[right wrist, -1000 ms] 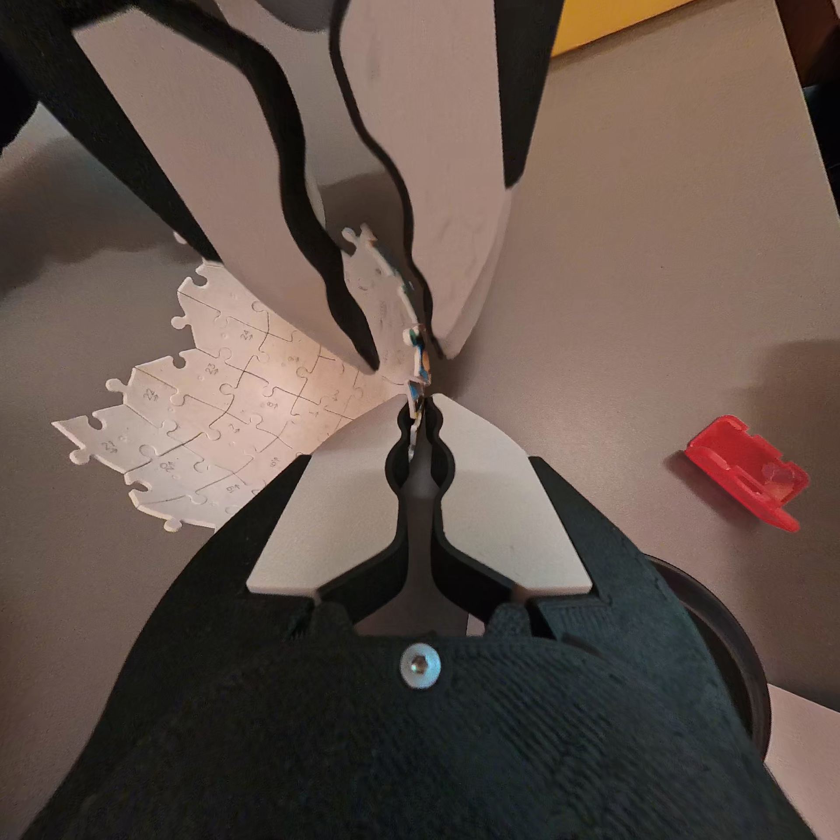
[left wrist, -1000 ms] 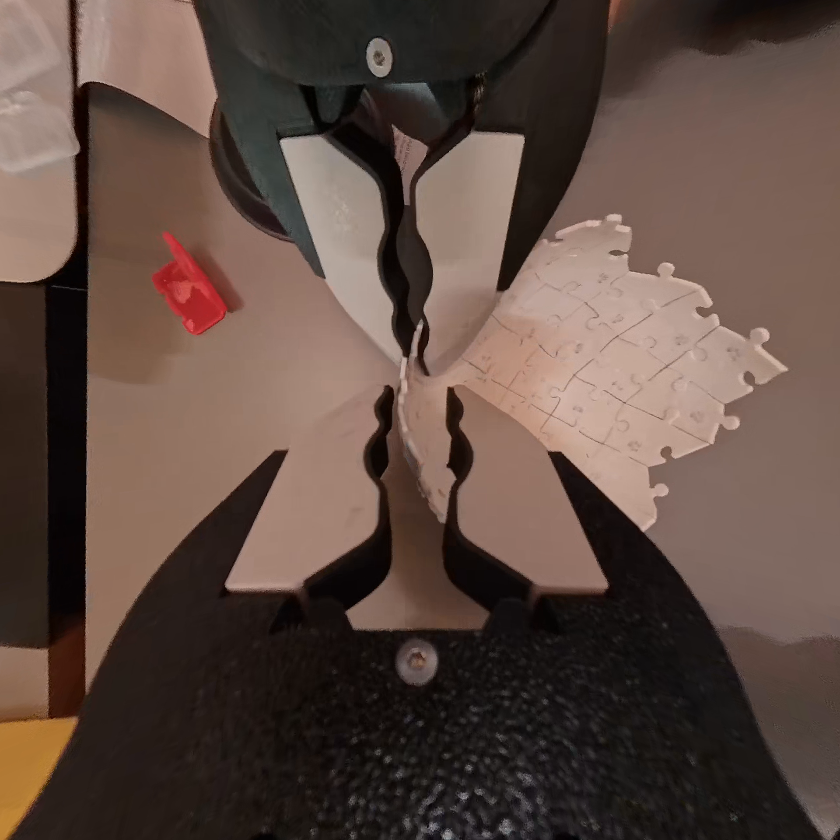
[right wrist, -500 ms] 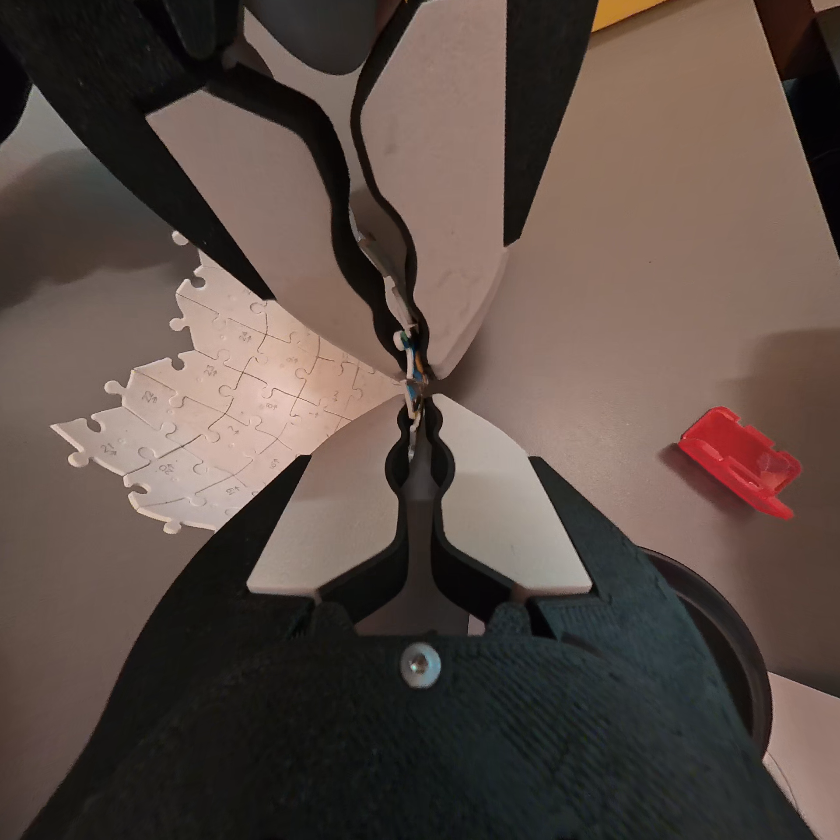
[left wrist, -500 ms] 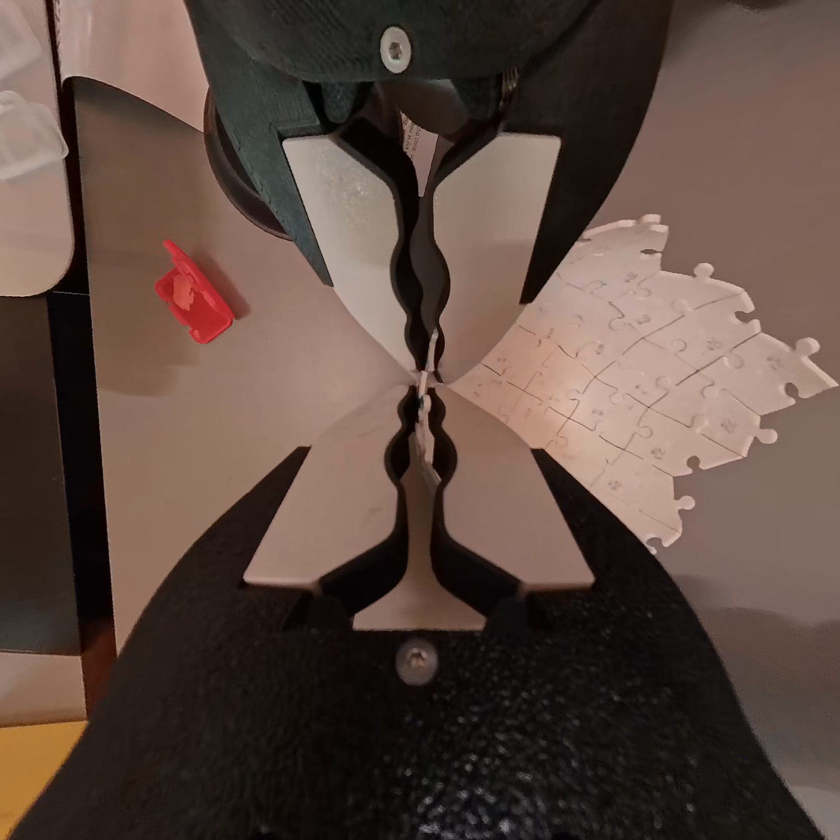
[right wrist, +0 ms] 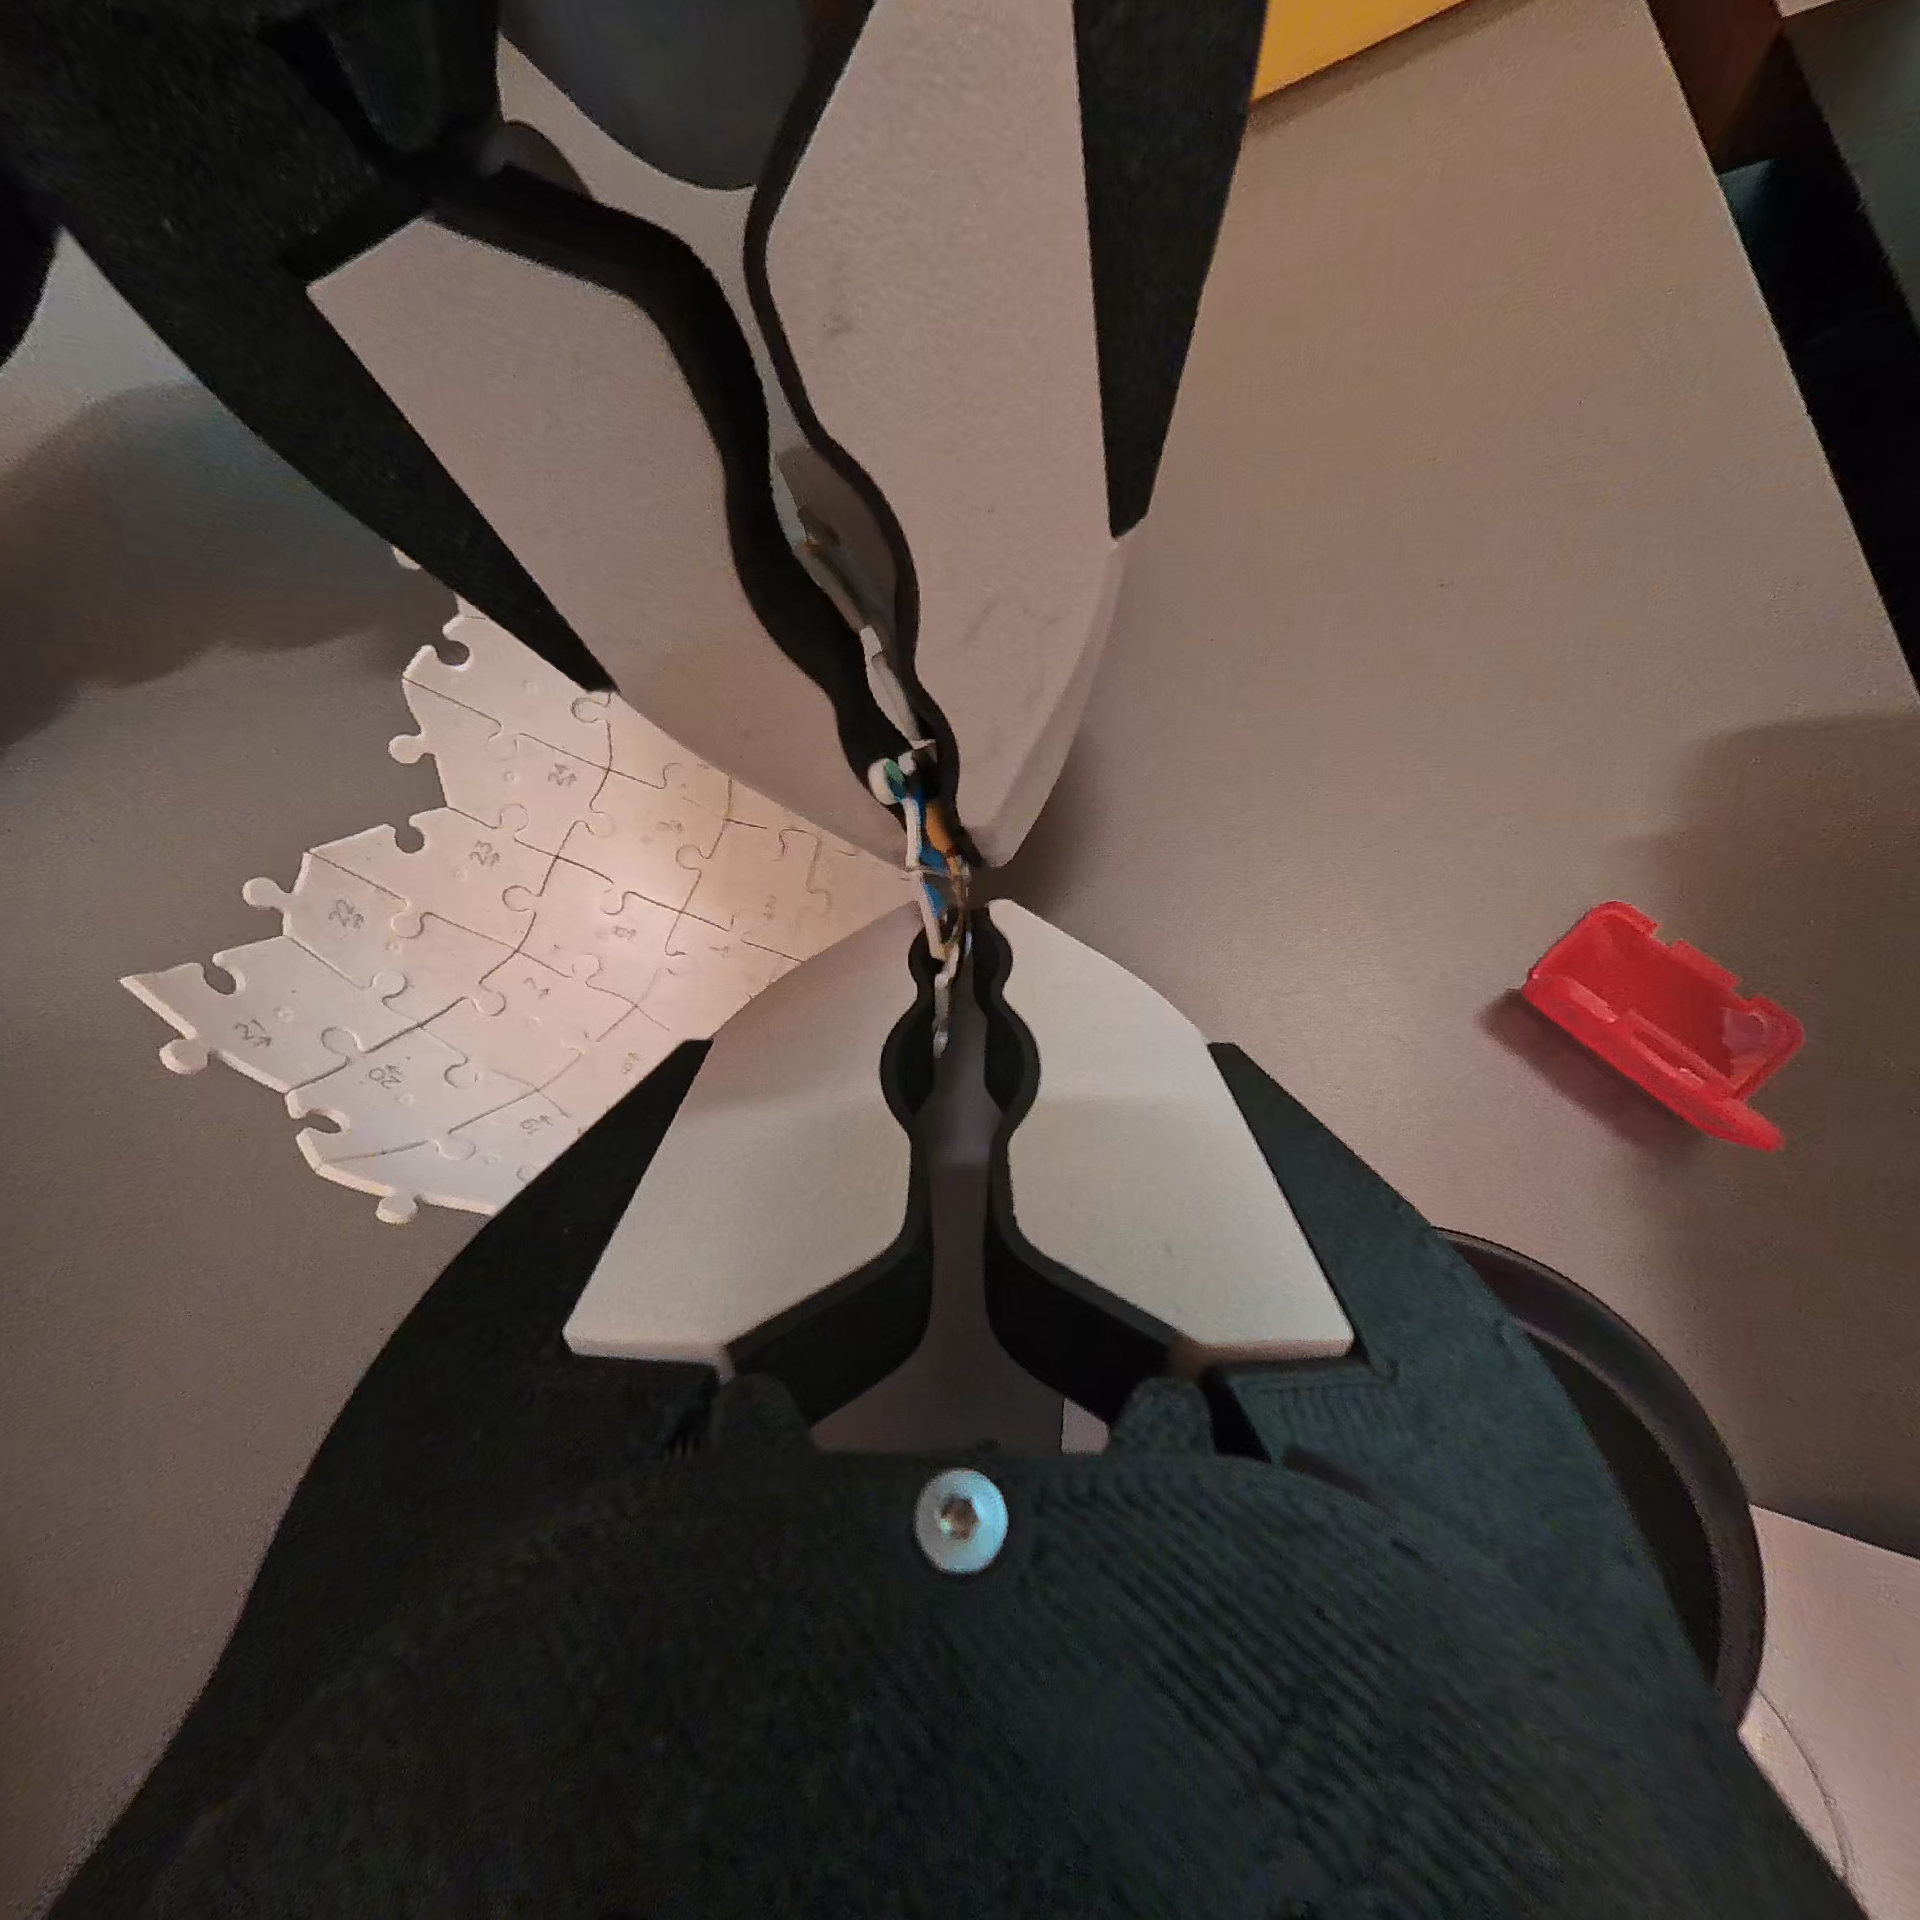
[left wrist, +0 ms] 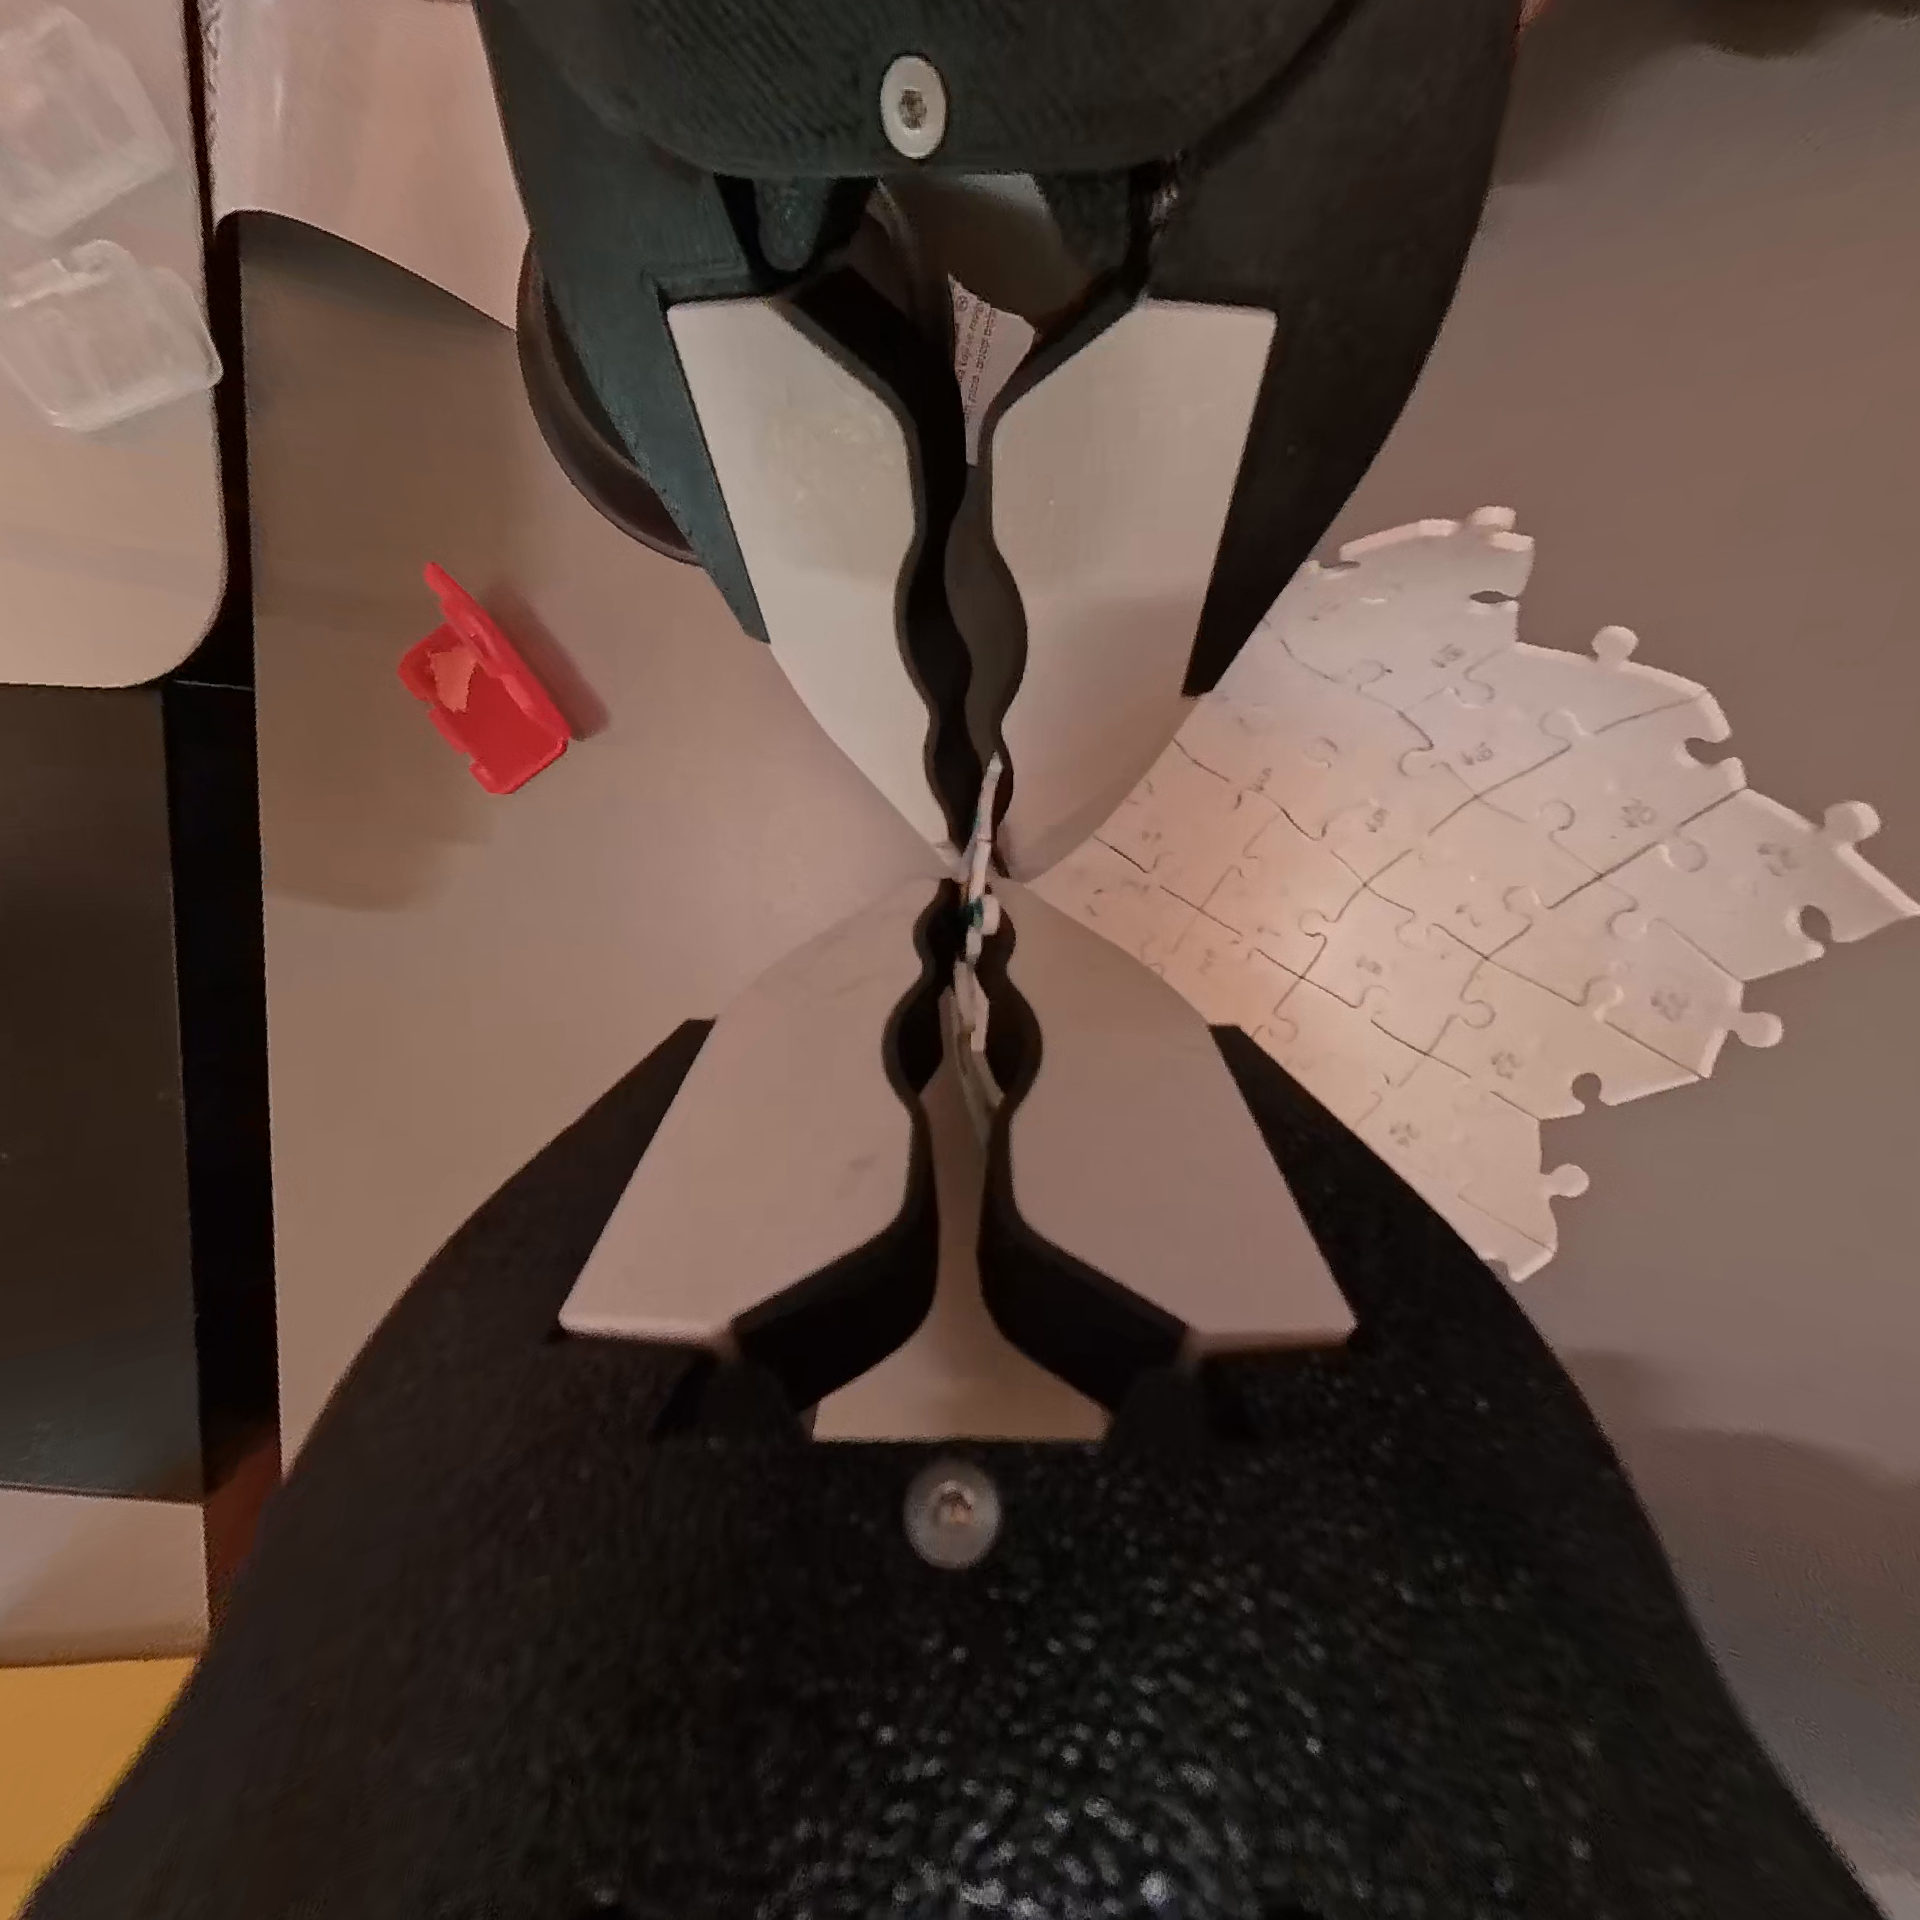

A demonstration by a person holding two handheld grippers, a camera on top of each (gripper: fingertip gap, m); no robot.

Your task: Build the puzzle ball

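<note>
My left gripper [left wrist: 971, 930] and right gripper [right wrist: 956, 925] meet tip to tip above the table. Both are shut on a thin curved strip of puzzle pieces [left wrist: 977, 997], seen edge-on, white with a coloured printed side [right wrist: 928, 831]. The strip runs from one pair of jaws into the other; I cannot tell whether it is one joined strip or two parts meeting. The right gripper [left wrist: 982, 831] shows at the top of the left wrist view, and the left gripper [right wrist: 940, 821] at the top of the right wrist view. A white assembled puzzle section [left wrist: 1507, 883] lies face down beside them, also in the right wrist view [right wrist: 468, 935].
A small red plastic part [left wrist: 483, 707] lies on the grey table, also in the right wrist view [right wrist: 1662, 1018]. A black round object [right wrist: 1631, 1455] stands behind the right gripper. Clear plastic boxes [left wrist: 83, 270] sit at the far left. A yellow surface [right wrist: 1340, 42] borders the table. Less than 4 cm separates the two grippers' tips.
My left gripper was open around the strip one second ago and has since shut on it. The two grippers have drawn closer, tip to tip.
</note>
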